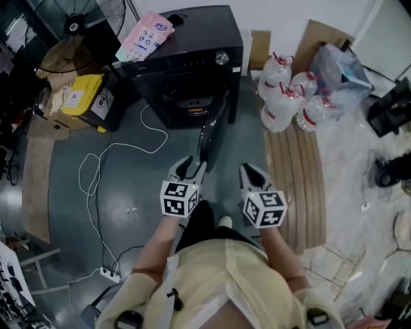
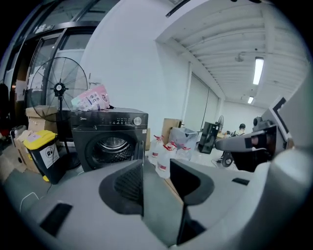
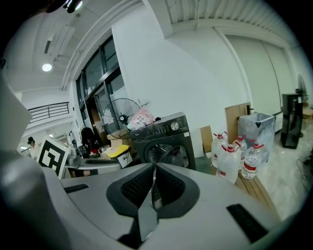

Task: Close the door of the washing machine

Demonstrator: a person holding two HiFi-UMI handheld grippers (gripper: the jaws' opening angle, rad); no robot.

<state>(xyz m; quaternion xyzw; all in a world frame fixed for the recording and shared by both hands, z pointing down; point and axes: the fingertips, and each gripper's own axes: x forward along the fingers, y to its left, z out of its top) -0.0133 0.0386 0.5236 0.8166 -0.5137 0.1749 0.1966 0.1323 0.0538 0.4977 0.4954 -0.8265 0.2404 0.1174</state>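
Observation:
The dark front-loading washing machine (image 1: 192, 51) stands at the far middle of the floor, also in the left gripper view (image 2: 110, 122) and the right gripper view (image 3: 161, 129). Its round door (image 1: 210, 132) hangs open, swung out toward me; the right gripper view shows its glass (image 3: 173, 157). My left gripper (image 1: 191, 166) is just short of the door's free edge, jaws open (image 2: 156, 180) with nothing pressed between them. To the door's right, my right gripper (image 1: 252, 172) has its pads together (image 3: 154, 185), holding nothing.
A pink packet (image 1: 146, 35) lies on the machine. A yellow bin (image 1: 83, 95) and a fan (image 1: 77, 19) stand to its left. Water bottles (image 1: 289, 96) and a slatted wooden board (image 1: 295, 180) are to the right. A white cable (image 1: 109, 167) trails over the floor on the left.

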